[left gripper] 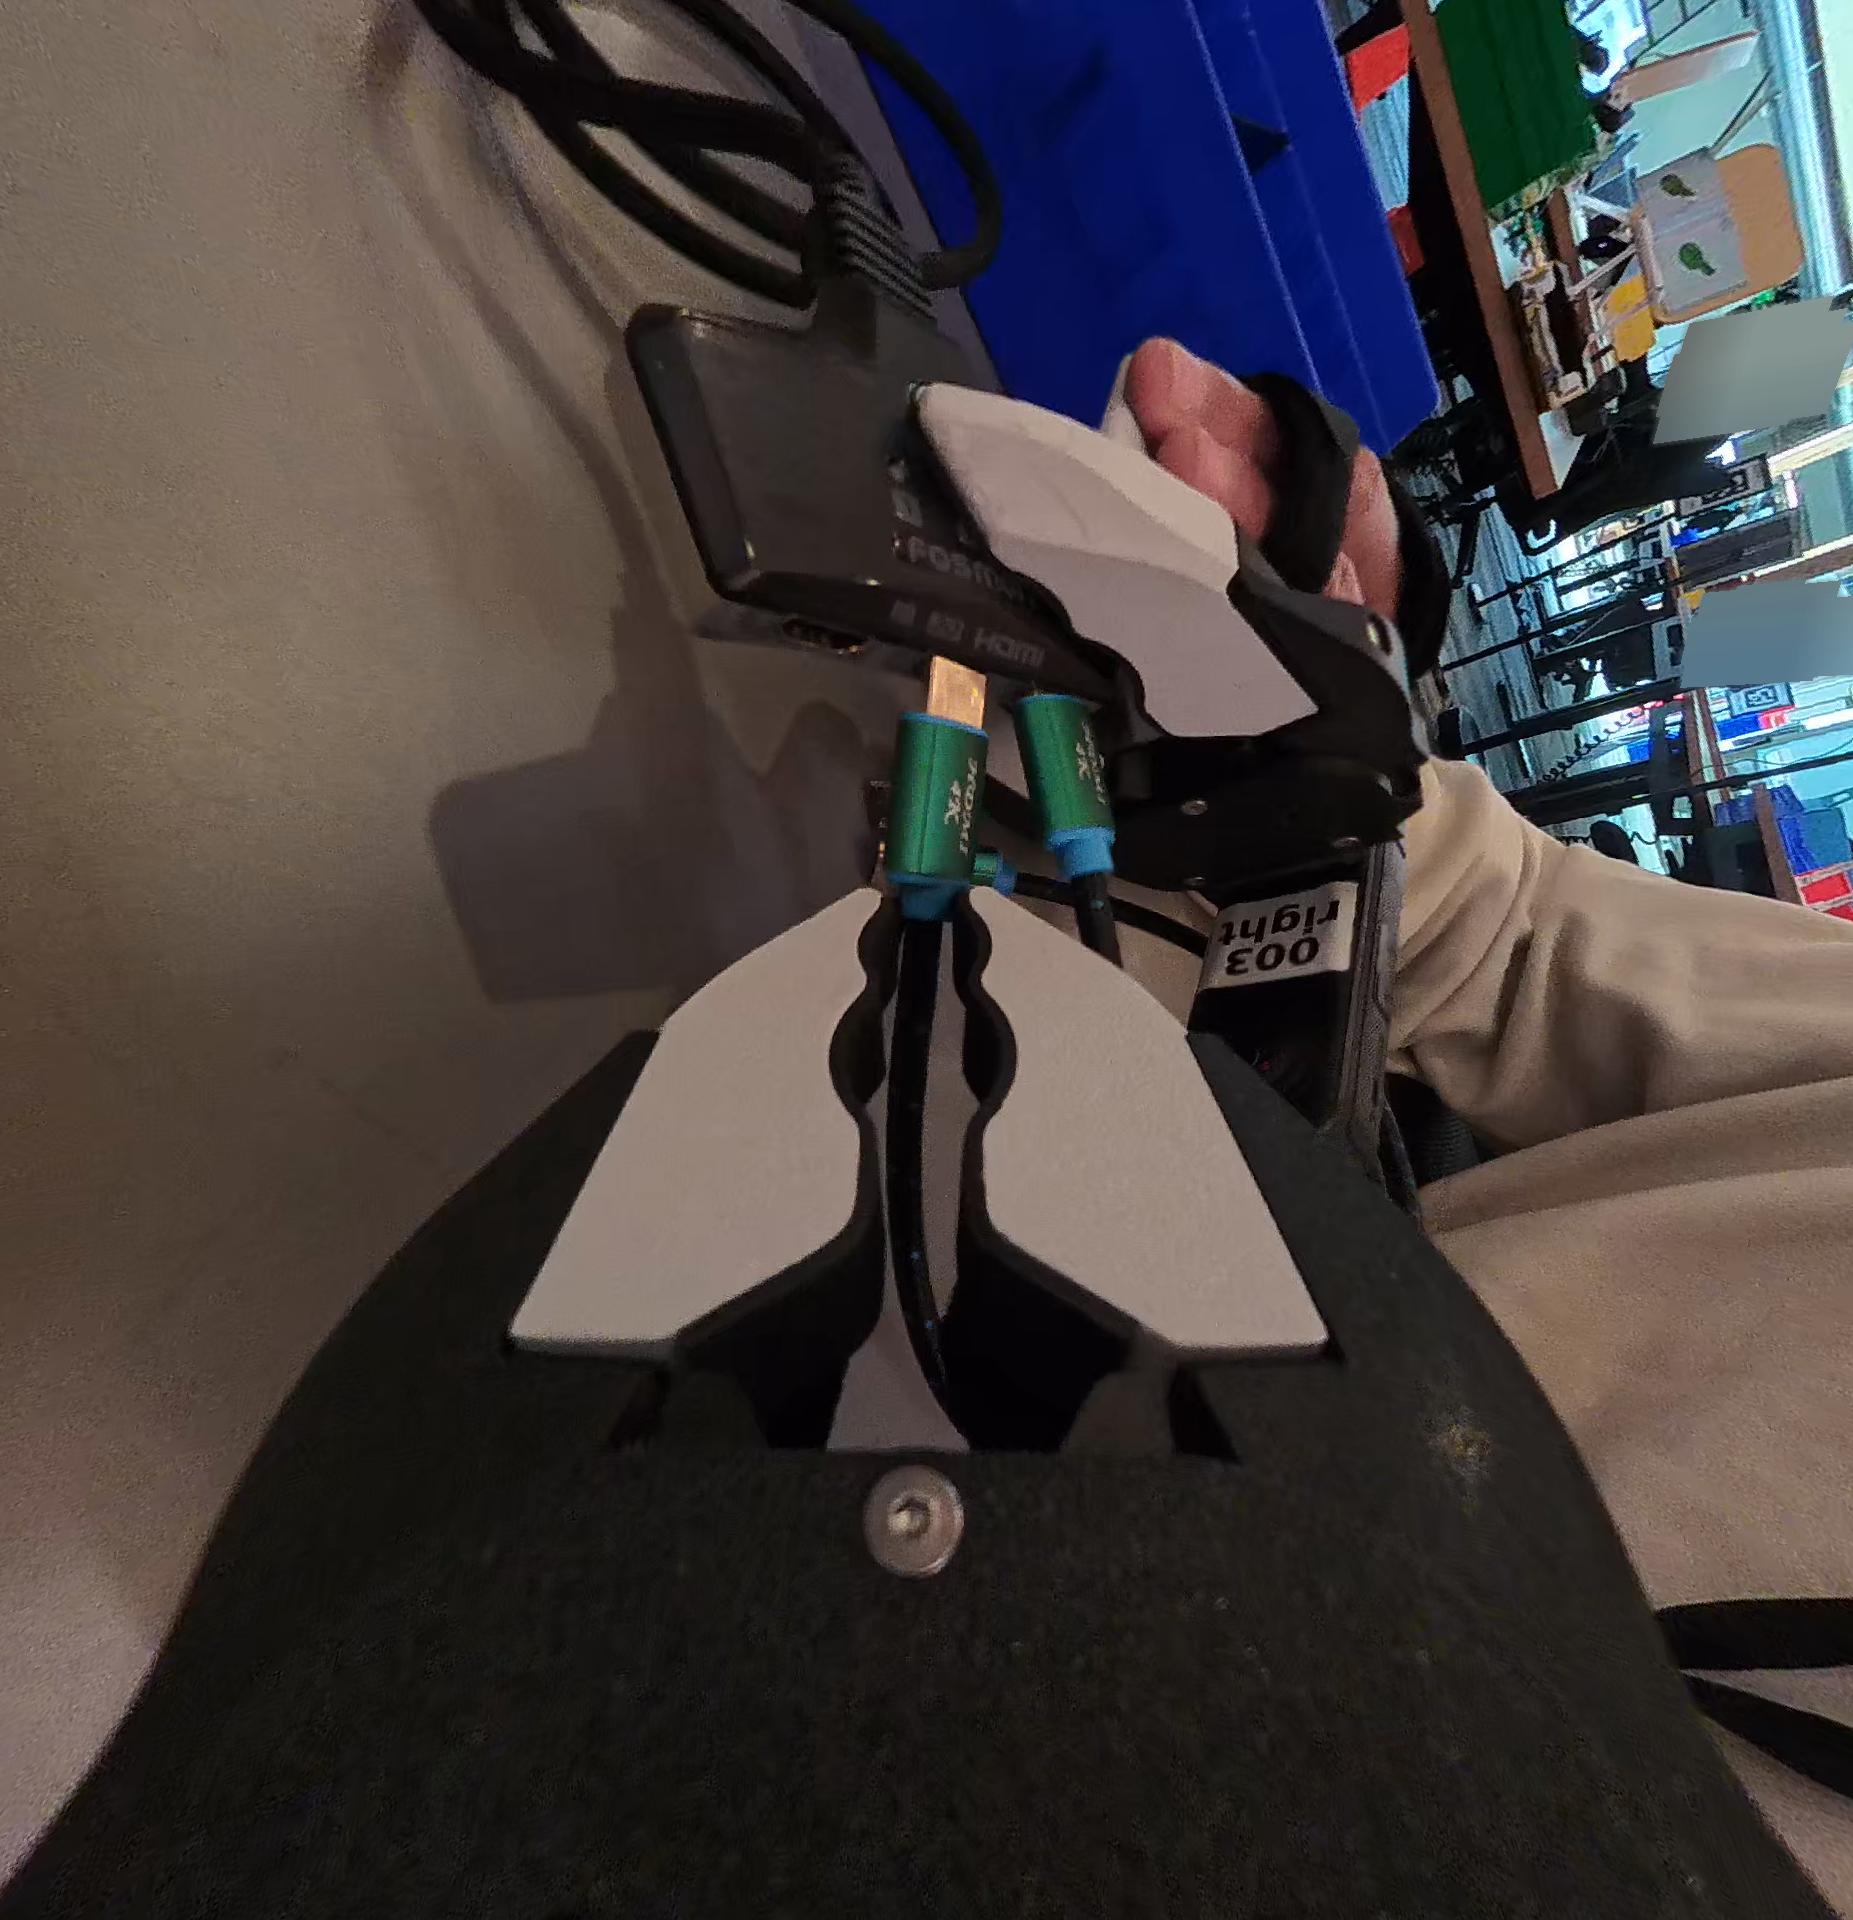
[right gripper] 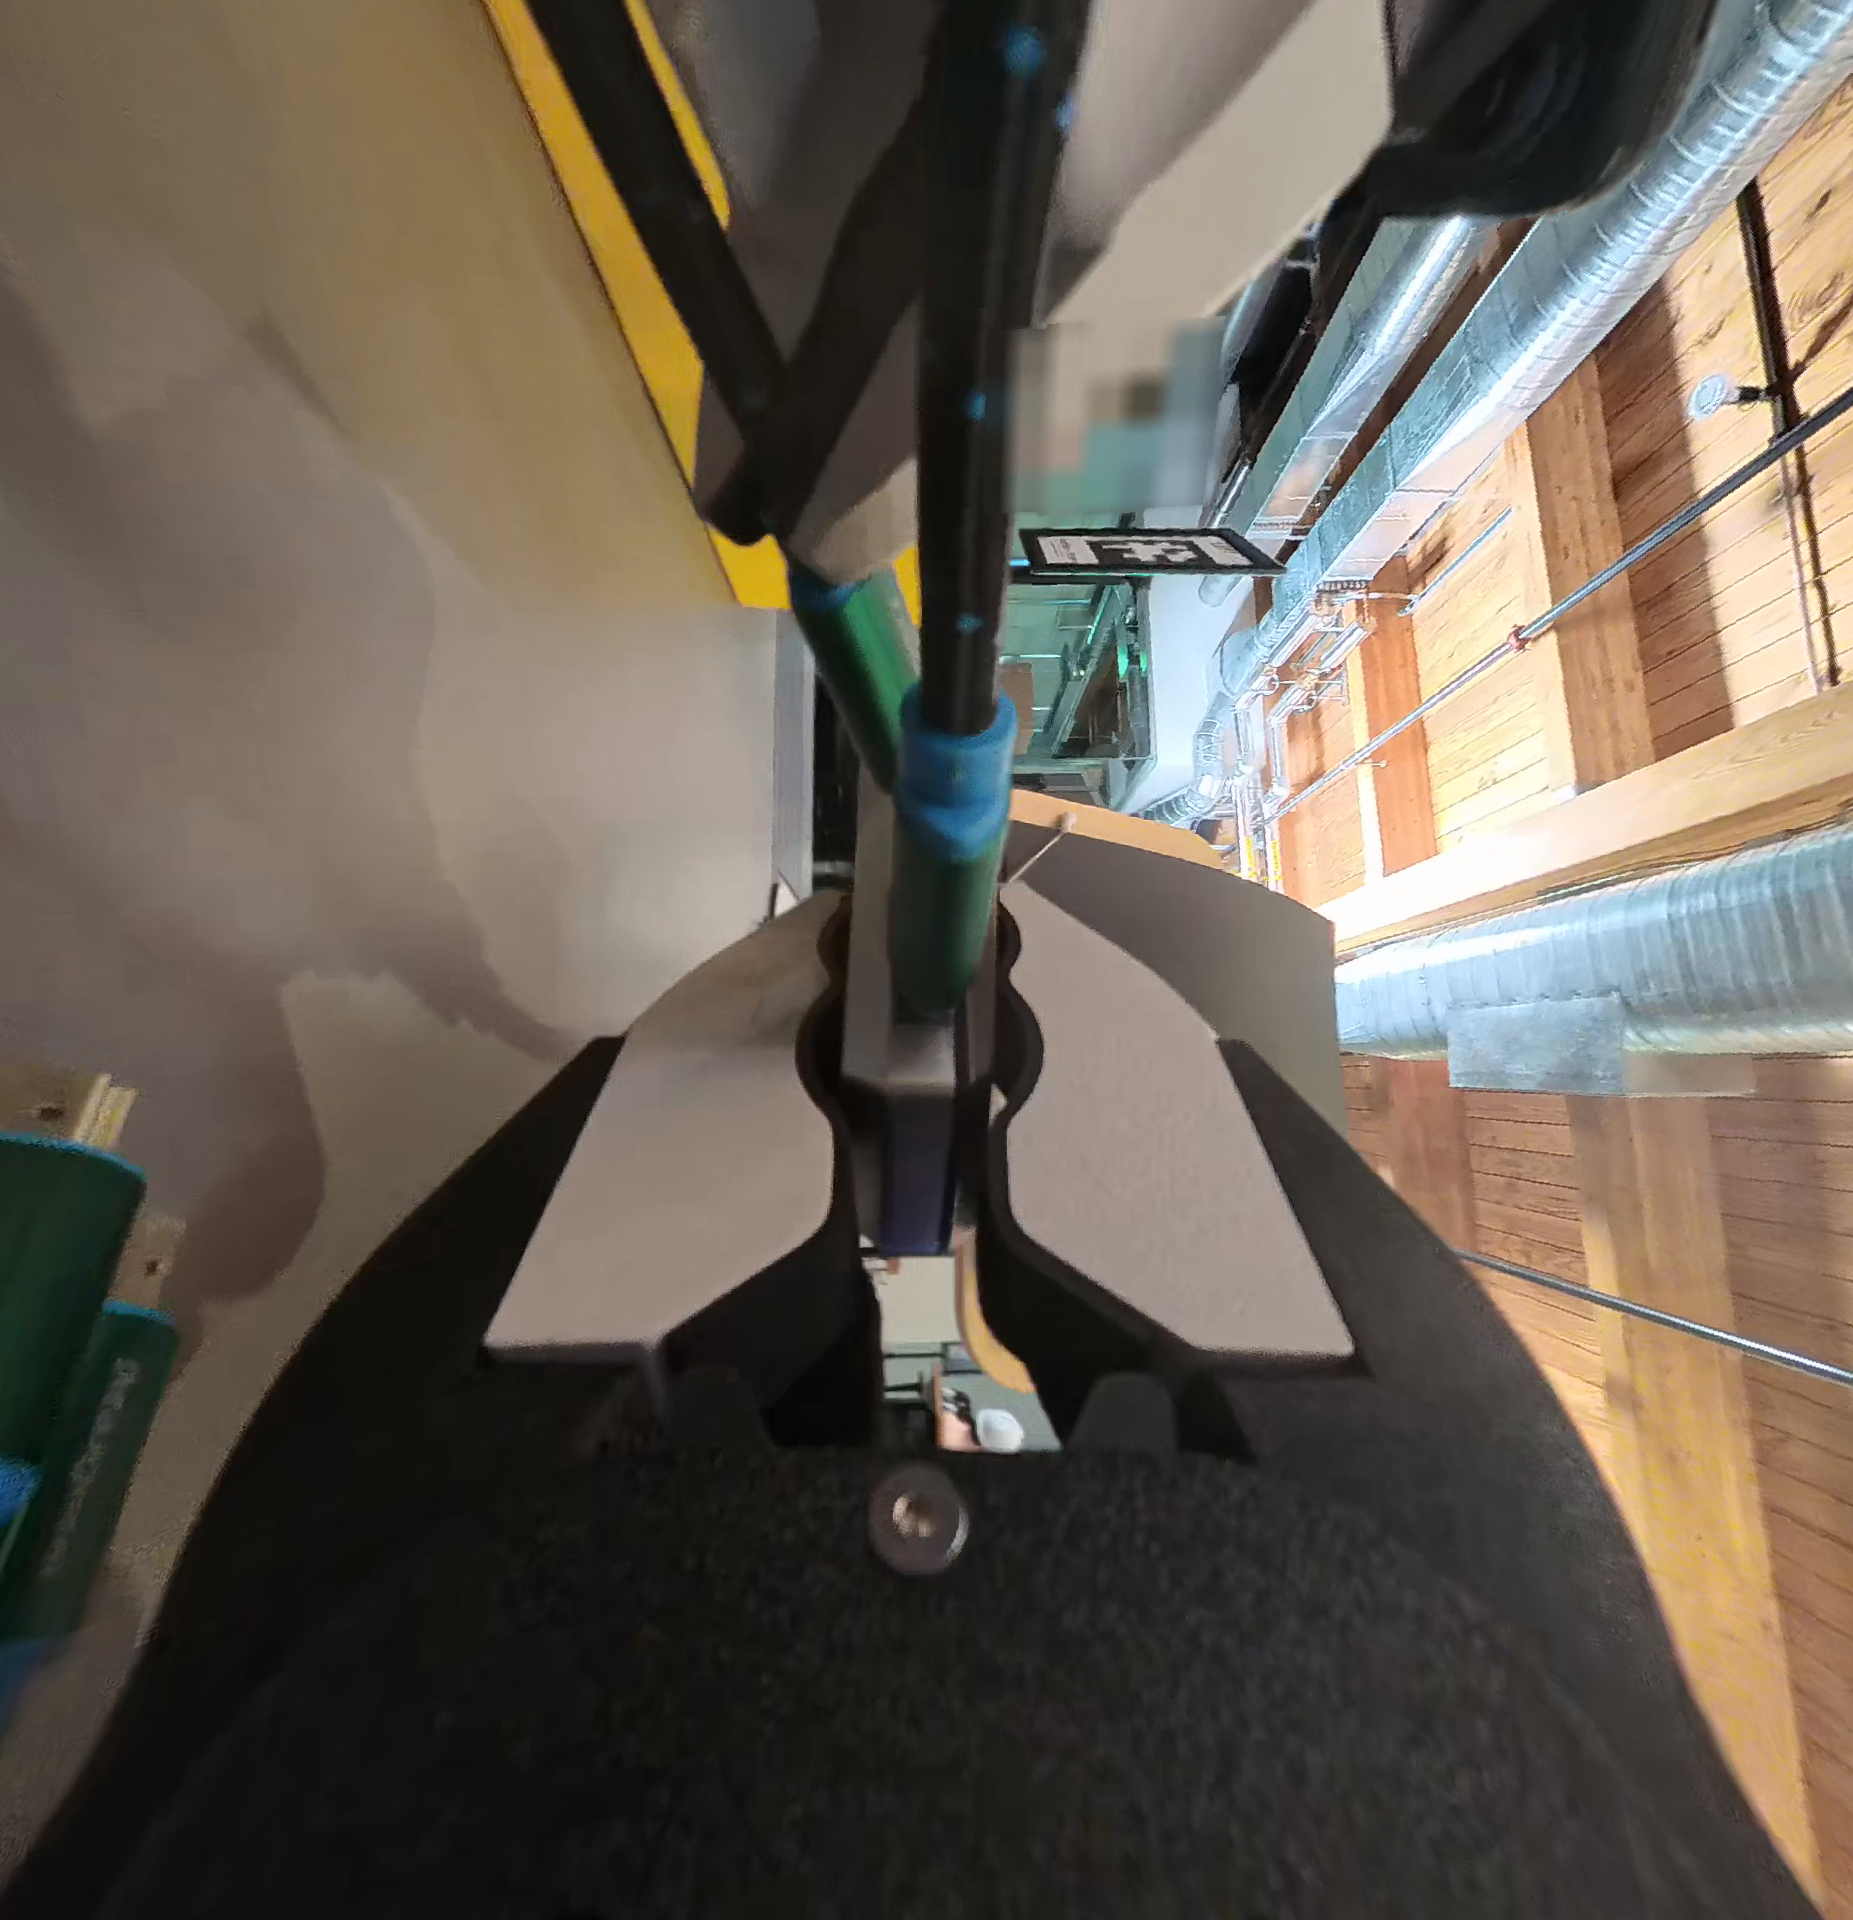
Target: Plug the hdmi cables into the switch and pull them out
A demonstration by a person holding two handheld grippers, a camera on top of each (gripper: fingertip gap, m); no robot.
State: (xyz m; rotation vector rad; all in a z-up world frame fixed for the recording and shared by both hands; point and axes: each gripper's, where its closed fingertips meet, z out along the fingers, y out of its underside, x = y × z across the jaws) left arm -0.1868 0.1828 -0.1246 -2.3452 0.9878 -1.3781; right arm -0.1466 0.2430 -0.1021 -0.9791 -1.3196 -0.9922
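Note:
The black HDMI switch (left gripper: pixel 787 488) is held above the table. My right gripper (right gripper: pixel 917 909) is shut on it, and its white finger (left gripper: pixel 1088 540) lies across the switch top. My left gripper (left gripper: pixel 922 914) is shut on the black cable just behind a green HDMI plug (left gripper: pixel 937 800). That plug's gold tip (left gripper: pixel 953 691) is bare, just short of the switch's port edge. A second green plug (left gripper: pixel 1062 779) sits against the switch edge beside it and looks plugged in; it also shows in the right wrist view (right gripper: pixel 943 914). The switch shows edge-on between the right fingers (right gripper: pixel 906 1143).
A thick black cable (left gripper: pixel 870 260) is plugged into the switch's far side and coils on the beige table (left gripper: pixel 226 520). A blue bin (left gripper: pixel 1161 208) stands behind. A person's beige sleeve (left gripper: pixel 1628 1039) is at the right. Green objects (right gripper: pixel 39 1299) lie at the left. The left gripper's tips are roughly 7 centimeters from the right gripper's.

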